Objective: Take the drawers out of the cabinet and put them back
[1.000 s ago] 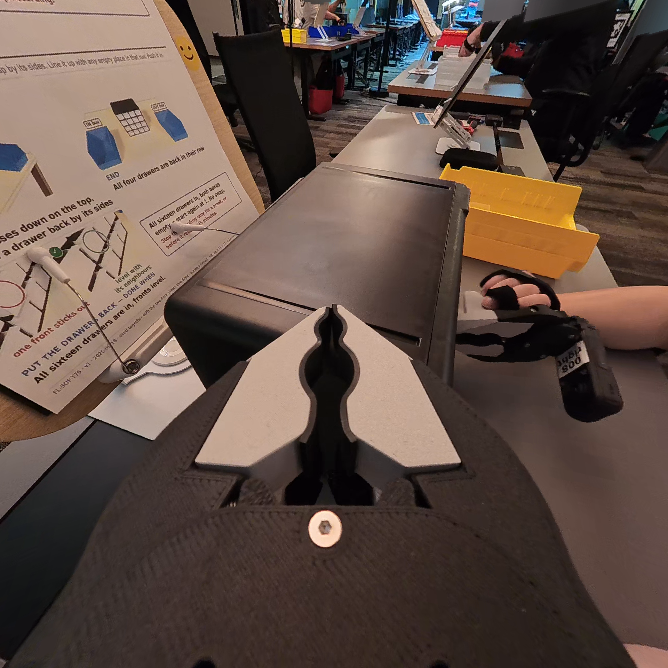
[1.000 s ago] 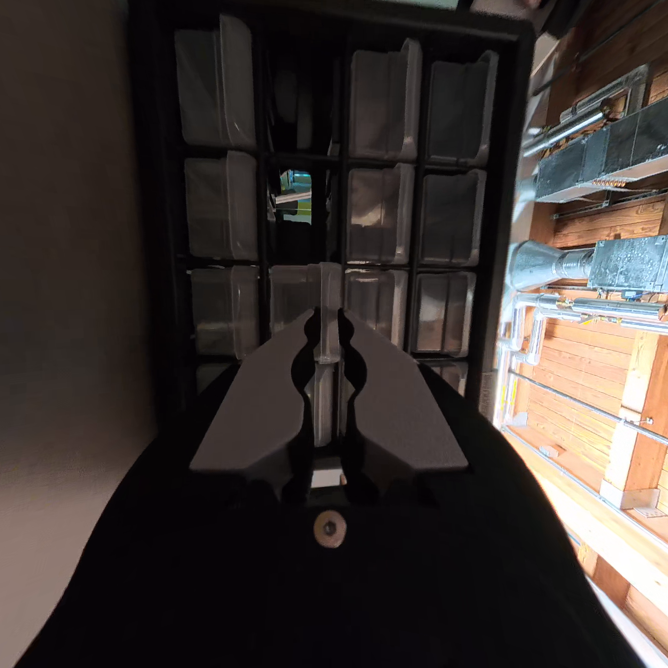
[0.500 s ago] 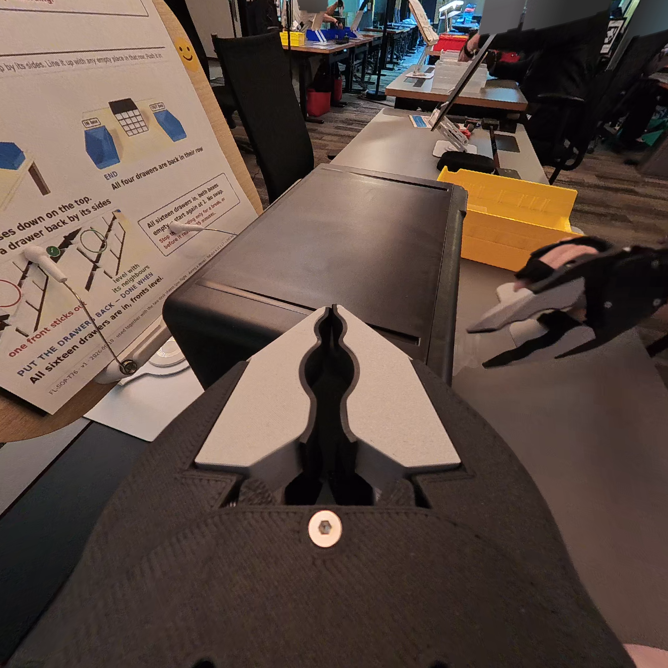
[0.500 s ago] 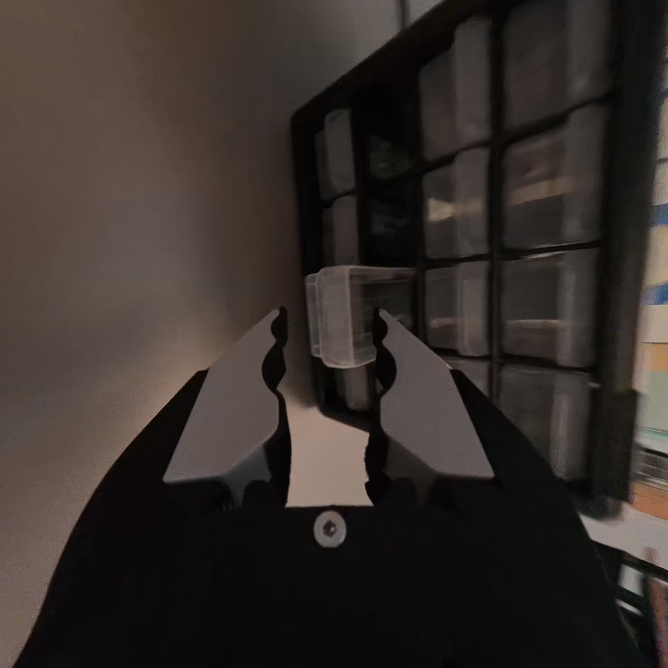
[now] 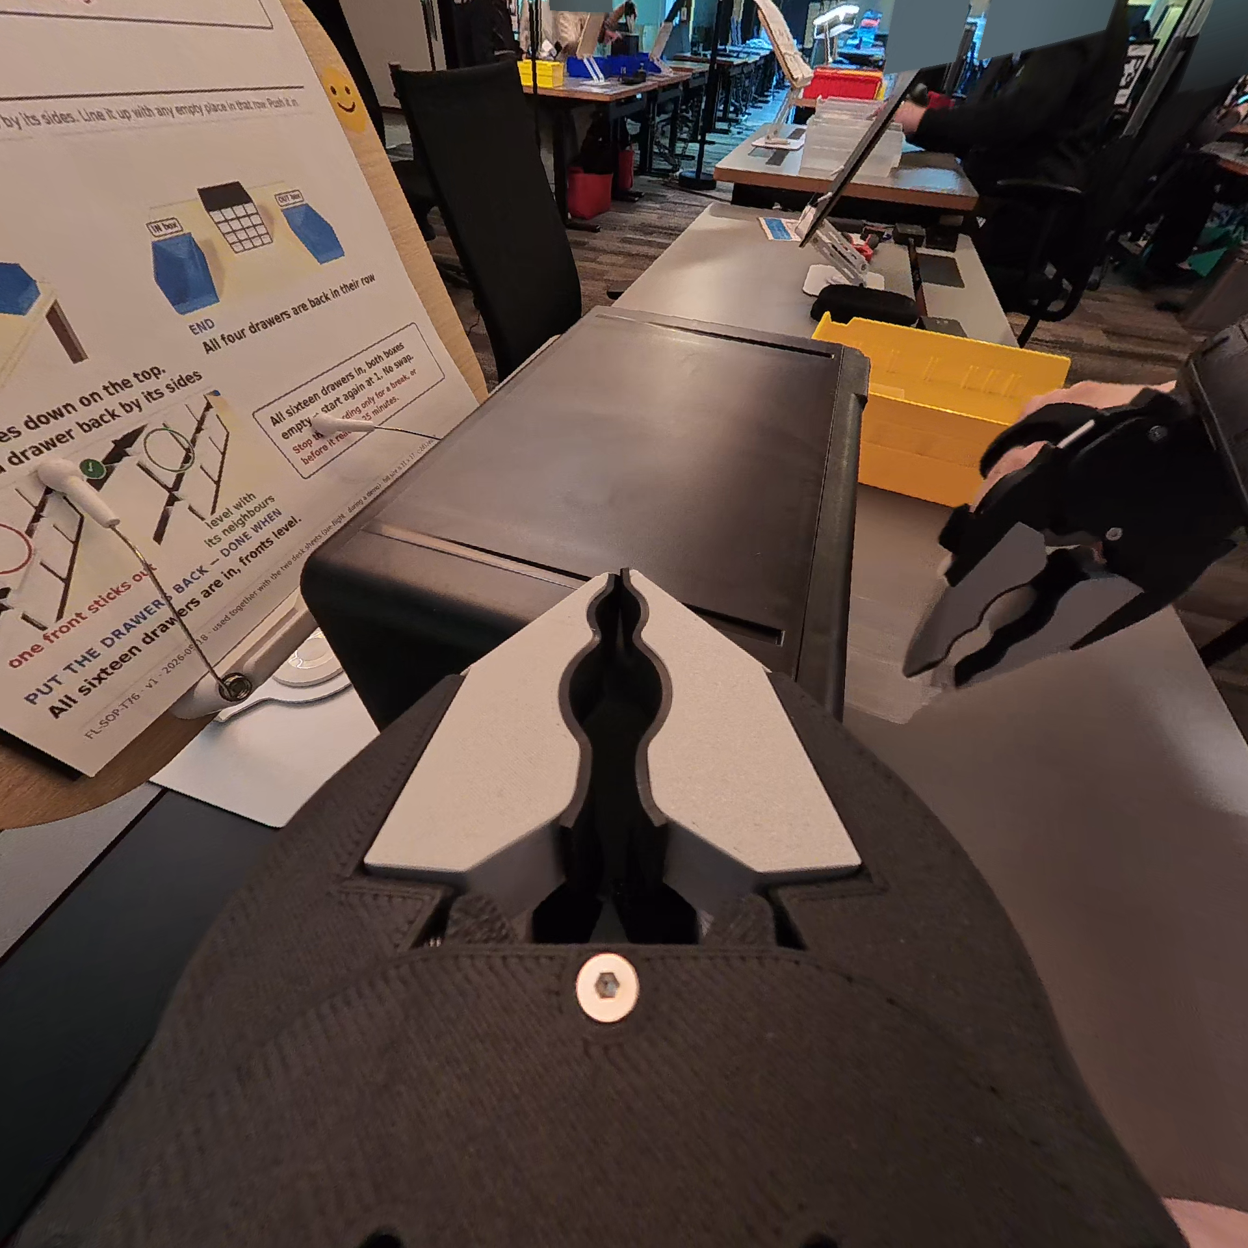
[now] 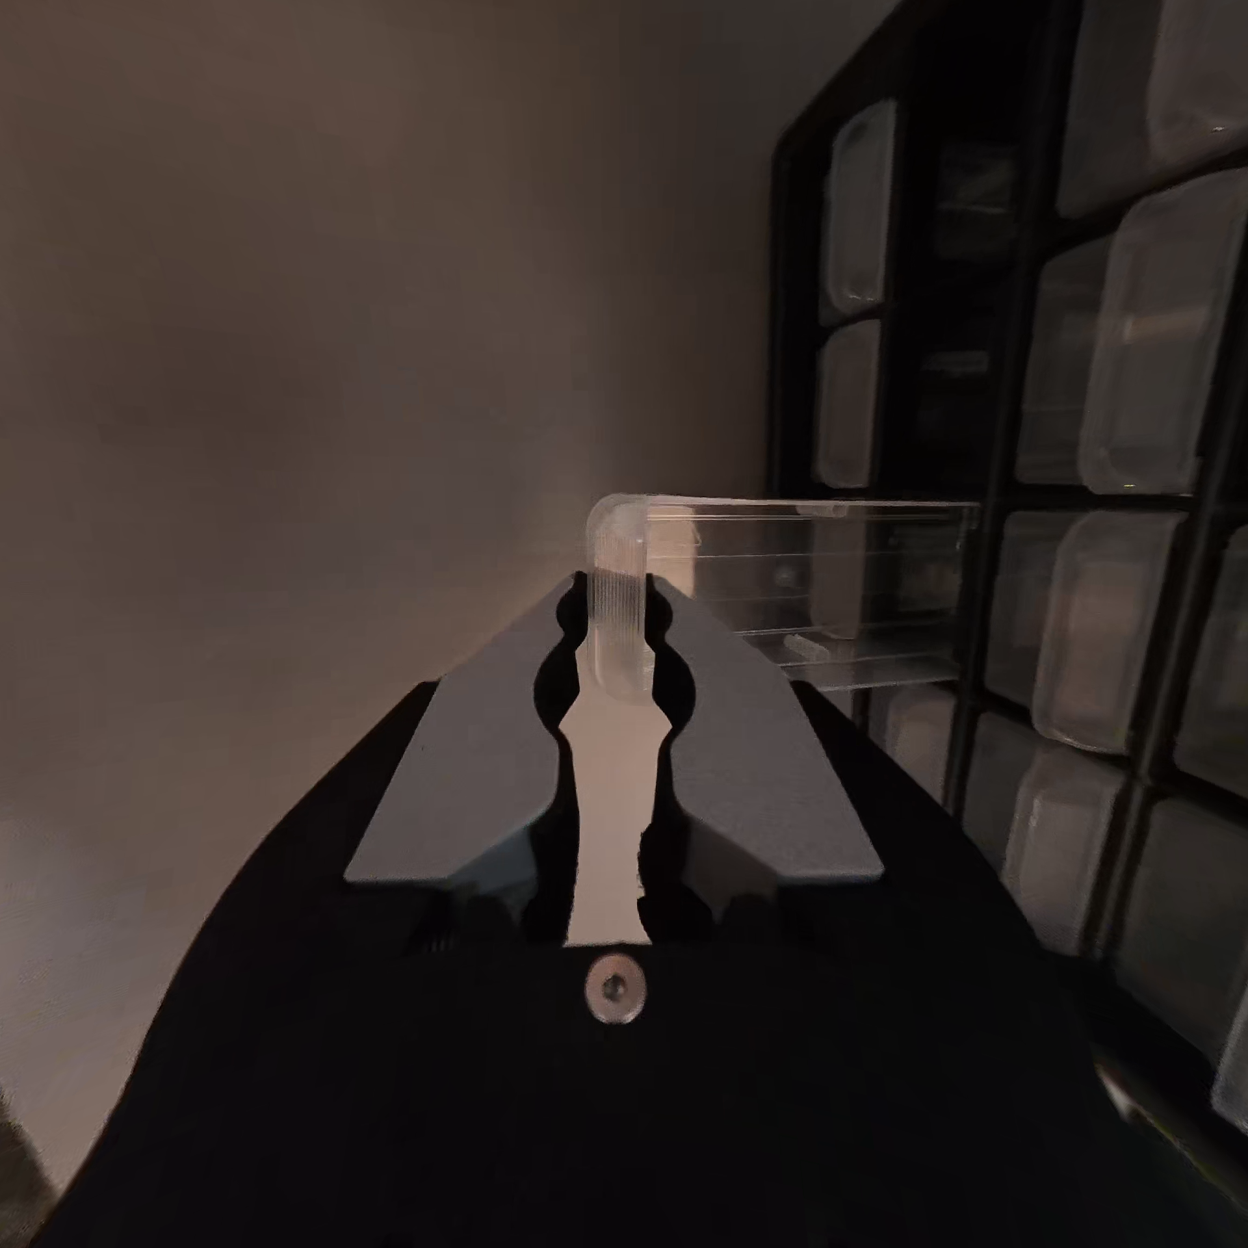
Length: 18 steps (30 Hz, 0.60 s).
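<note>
- My right gripper [image 6: 616,594] is clenched on the front tab of a clear drawer [image 6: 810,601]. The drawer sticks out sideways to the right of my fingertips, towards the cabinet [image 6: 999,500], and looks free of its slot or nearly so; I cannot tell which.
- The grip is only on that thin tab. I think the drawer's length could lever it round or slide it out of the fingers if I swing fast.
- Its far end is close to the cabinet face. Turning before it is clear could catch it on the black frame or on a neighbouring drawer front.
- The plastic is smooth, so squeezing less might drop it on the counter [image 6: 270,405]; squeezing harder could bend the tab.
- My left gripper [image 5: 620,581] is closed on nothing, resting just before the cabinet's top rear edge. It does not clearly brace the cabinet, so a snagged drawer could drag the cabinet along.
- The yellow bin [image 5: 945,405] lies beyond the right gripper in the left view; a hurried carry could miss it.
</note>
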Tool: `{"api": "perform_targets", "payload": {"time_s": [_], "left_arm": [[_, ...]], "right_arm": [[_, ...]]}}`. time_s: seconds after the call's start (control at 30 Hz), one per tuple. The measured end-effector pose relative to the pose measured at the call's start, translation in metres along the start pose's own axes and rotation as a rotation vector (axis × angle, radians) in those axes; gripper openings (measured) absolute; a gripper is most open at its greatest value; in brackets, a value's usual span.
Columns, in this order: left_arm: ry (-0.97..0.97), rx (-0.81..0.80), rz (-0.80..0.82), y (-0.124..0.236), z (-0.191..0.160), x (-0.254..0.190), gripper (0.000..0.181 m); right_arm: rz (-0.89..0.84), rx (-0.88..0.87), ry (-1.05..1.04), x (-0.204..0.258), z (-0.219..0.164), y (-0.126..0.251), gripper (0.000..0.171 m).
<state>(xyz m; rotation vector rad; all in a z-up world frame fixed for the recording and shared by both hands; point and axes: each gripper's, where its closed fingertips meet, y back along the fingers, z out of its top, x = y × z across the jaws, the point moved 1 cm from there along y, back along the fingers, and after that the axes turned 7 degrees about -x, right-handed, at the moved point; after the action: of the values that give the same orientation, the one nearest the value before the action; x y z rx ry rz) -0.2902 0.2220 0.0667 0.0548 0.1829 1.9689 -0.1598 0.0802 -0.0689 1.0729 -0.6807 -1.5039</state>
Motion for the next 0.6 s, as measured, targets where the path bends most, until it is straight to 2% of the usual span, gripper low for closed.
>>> {"api": "perform_targets", "payload": {"time_s": [0.17,0.3,0.6], "left_arm": [[-0.001,0.000,0.000,0.000,0.000,0.000,0.000],[0.002,-0.002,-0.003,0.000,0.000,0.000,0.000],[-0.004,0.003,0.003,0.000,0.000,0.000,0.000]], "right_arm": [[0.162,-0.042,-0.071,0.030,0.008,0.011,0.013],[0.176,-0.003,-0.081,0.031,0.000,0.016,0.013],[0.444,-0.088,-0.244,0.018,0.016,0.053,0.013]]}}
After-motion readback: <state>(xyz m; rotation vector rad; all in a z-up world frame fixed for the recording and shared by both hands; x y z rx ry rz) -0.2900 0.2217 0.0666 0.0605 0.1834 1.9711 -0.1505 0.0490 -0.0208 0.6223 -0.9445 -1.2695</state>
